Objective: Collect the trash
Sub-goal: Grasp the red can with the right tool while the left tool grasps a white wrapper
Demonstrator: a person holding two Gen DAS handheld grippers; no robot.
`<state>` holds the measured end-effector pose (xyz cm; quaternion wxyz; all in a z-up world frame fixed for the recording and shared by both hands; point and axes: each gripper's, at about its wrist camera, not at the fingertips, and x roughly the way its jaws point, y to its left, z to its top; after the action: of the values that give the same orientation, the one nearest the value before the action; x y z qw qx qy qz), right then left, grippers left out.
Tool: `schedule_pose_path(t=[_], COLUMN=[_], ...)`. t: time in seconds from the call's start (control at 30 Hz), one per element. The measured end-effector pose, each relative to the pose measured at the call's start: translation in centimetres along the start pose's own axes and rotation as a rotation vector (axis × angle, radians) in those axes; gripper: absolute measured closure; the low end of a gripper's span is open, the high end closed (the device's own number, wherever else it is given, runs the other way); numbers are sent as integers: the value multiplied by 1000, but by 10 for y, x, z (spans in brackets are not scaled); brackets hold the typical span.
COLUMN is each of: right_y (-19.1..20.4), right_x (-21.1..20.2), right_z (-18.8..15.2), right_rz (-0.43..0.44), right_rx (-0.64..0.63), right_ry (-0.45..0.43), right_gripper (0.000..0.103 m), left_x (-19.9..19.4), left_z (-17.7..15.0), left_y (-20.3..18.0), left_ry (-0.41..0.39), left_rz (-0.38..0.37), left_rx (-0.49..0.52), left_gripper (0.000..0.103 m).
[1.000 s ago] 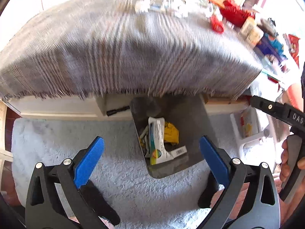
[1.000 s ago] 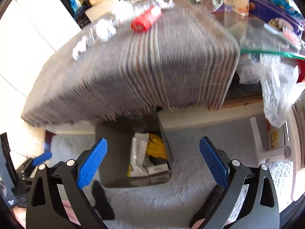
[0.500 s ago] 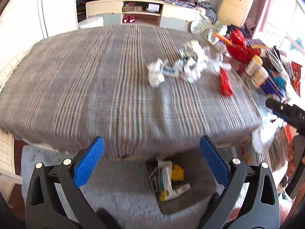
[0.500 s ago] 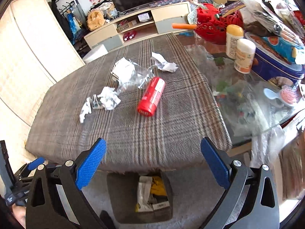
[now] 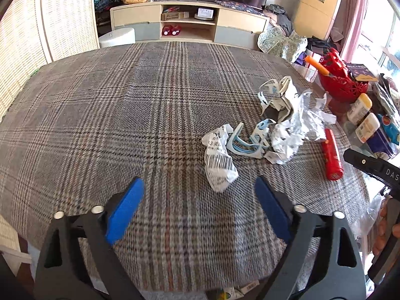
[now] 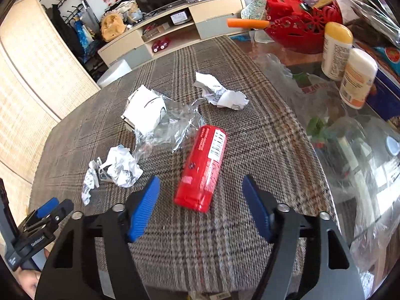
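Trash lies on a plaid-covered table (image 5: pixel 125 125): a crumpled printed paper (image 5: pixel 218 165), a blue-white plastic piece (image 5: pixel 250 142), crumpled white paper (image 5: pixel 285 141), clear wrap (image 6: pixel 172 125), a white carton (image 6: pixel 143 111), another paper ball (image 6: pixel 222 95) and a red tube package (image 6: pixel 205 167). My left gripper (image 5: pixel 200 215) is open and empty, just short of the printed paper. My right gripper (image 6: pixel 200 207) is open and empty, with the red package's near end between its fingertips. The red package also shows in the left wrist view (image 5: pixel 331 153).
A red basket (image 6: pixel 300 25), two white bottles (image 6: pixel 360 77) and plastic bags (image 6: pixel 350 145) crowd the glass table at the right. A low TV cabinet (image 5: pixel 190 22) stands behind. The trash bin's contents (image 5: pixel 235 292) peek from under the table's near edge.
Both grippers rose from the bin on the floor up over the table top and moved forward toward the trash. Both stayed open.
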<state>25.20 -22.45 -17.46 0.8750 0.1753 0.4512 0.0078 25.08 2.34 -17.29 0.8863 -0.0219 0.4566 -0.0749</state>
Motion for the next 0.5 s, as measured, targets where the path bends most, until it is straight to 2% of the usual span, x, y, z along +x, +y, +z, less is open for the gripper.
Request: schedule_pose_path(t=[0.07, 0.2, 0.27, 0.3, 0.37, 0.43, 0.5], right_y=[1, 1, 3, 3, 4, 6, 7], right_x=[8, 22, 27, 31, 37, 39, 39], right_z=[4, 8, 9, 8, 7, 5, 3], right_rz=[2, -3, -9, -13, -16, -43, -54], right_rx=[4, 11, 2, -2, -6, -30, -46], right_ry=[6, 22, 29, 34, 49, 38, 35], right_gripper=[43, 43, 43, 44, 50, 58, 60], left_x=[11, 27, 33, 37, 43, 44, 43], left_z=[4, 12, 14, 14, 13, 11, 7], left_y=[1, -6, -10, -11, -12, -15, -17], left_ry=[4, 9, 20, 29, 43, 34, 31], left_rz=[-17, -16, -26, -31, -27, -5, 16], left_rx=[-5, 27, 34, 33, 41, 58, 91], left_gripper=[36, 43, 52, 56, 72, 77, 81])
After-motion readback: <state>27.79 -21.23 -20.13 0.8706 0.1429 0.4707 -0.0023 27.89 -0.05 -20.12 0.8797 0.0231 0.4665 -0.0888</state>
